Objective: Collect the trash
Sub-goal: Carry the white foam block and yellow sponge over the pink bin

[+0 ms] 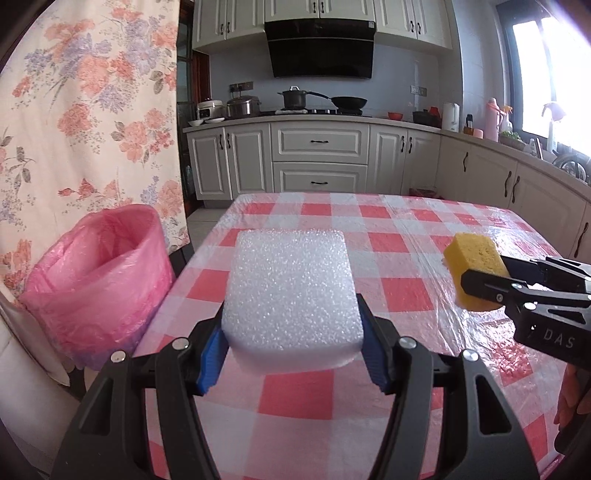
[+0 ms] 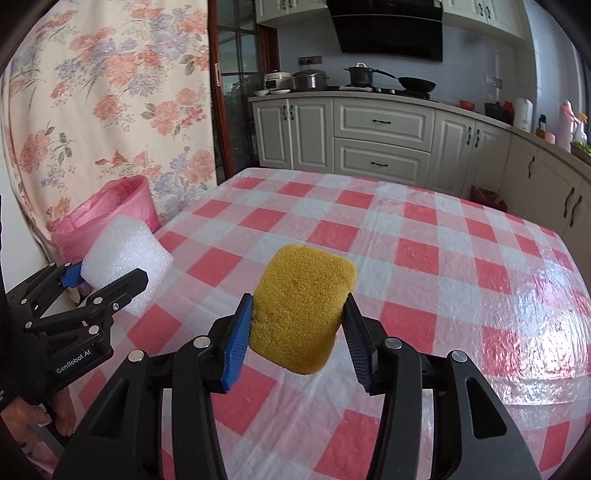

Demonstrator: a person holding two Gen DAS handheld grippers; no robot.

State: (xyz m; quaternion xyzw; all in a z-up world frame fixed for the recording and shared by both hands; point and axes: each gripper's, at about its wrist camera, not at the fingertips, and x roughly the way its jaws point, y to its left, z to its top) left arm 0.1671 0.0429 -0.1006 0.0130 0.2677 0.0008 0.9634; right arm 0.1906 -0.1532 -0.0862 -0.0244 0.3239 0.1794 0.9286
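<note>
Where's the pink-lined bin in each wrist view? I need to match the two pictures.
Left wrist: bin at left, beside the table's left edge, left of the foam block.
Right wrist: bin at left, partly hidden behind the foam block, below the floral curtain.
Shared landmark: the black range hood above the stove, top centre in both.

Bare checked tabletop (image 2: pixel 424 258); pink-lined bin (image 1: pixel 96 280) beside its left edge.

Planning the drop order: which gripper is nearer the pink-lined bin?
Left. The left gripper, holding white foam, is beside the bin; the right gripper, with the yellow sponge, is farther over the table.
</note>
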